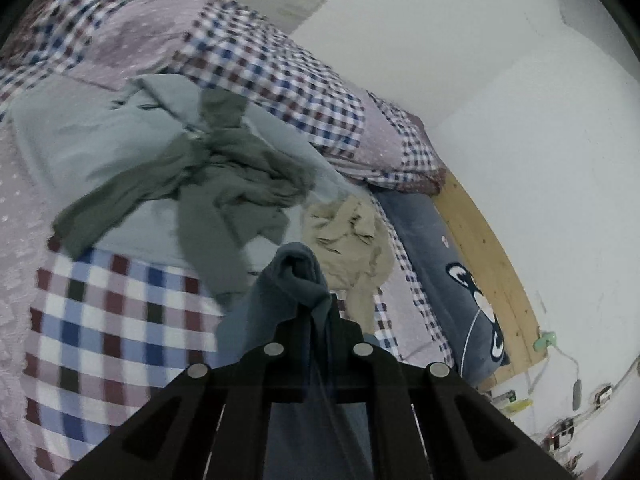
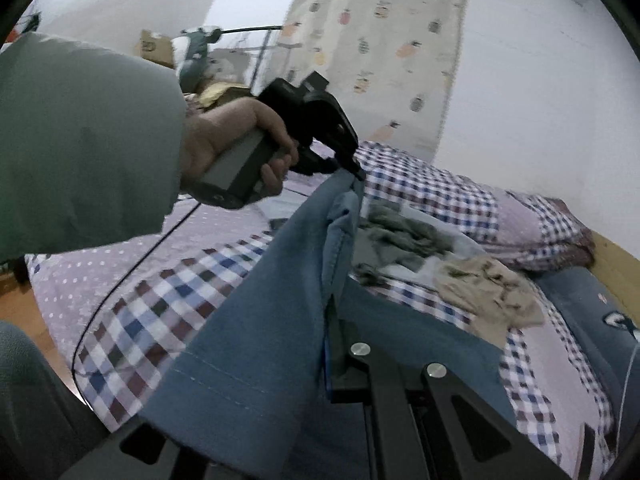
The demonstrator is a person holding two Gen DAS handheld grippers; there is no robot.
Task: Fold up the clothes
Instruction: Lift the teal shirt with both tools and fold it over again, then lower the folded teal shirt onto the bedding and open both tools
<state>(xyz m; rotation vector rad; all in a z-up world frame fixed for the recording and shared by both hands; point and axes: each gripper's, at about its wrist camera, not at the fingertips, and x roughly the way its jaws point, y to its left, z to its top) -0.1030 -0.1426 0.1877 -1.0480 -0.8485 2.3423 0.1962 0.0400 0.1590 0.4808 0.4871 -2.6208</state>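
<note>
Blue garment [image 2: 256,320]: stretched above the checked bed [image 2: 168,300], clamped in the jaws of your left gripper [image 1: 314,306] and right gripper [image 2: 334,320]. Grey-green garment [image 1: 224,176], beige garment [image 1: 352,240]: crumpled beyond.

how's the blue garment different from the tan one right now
The blue garment is lifted off the bed, pinched by both the left gripper and the right gripper; the tan garment lies untouched on the checked bedcover. The blue one hangs stretched in a long smooth panel with a stitched hem, while the tan one is a crumpled heap. The blue one also shows more cloth. Both are plain-coloured, unfolded clothes.
</note>
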